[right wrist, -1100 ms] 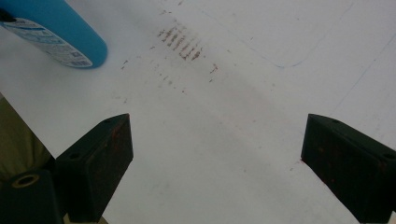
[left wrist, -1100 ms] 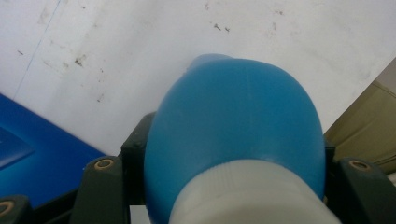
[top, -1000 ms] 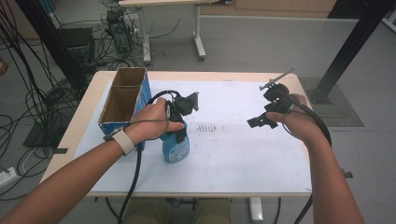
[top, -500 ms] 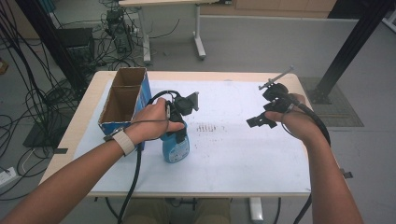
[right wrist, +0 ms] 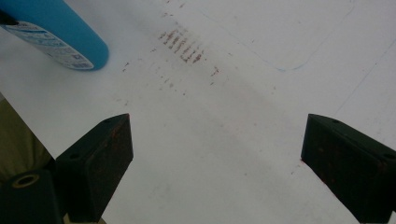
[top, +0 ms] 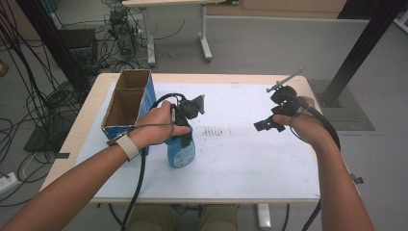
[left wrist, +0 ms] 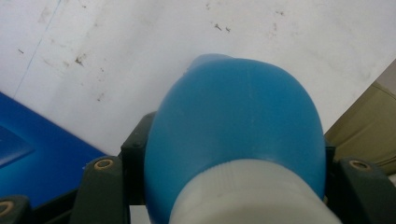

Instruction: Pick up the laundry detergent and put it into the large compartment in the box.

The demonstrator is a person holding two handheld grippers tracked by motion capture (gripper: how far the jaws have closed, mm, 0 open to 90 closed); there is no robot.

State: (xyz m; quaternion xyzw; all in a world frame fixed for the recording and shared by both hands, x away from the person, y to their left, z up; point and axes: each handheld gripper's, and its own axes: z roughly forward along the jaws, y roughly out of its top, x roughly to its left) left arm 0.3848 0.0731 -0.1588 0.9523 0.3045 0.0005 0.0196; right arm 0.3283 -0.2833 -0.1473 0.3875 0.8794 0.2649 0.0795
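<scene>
Bottle (top: 181, 149), smooth stiff plastic, likely slippery, is gripped at its neck by left fingers (left wrist: 105, 186); right fingers (right wrist: 100, 161) gape empty.

**Around the work surface**

A cardboard box (top: 126, 103) with blue sides is standing open at the table's (top: 250, 163) left edge — two compartments showing. Reddish-brown scuff marks (top: 215, 131) are streaking the white tabletop near its middle. Cables (top: 33, 96) are trailing over the grey floor at left — a second table's legs (top: 204, 33) are standing beyond.
</scene>
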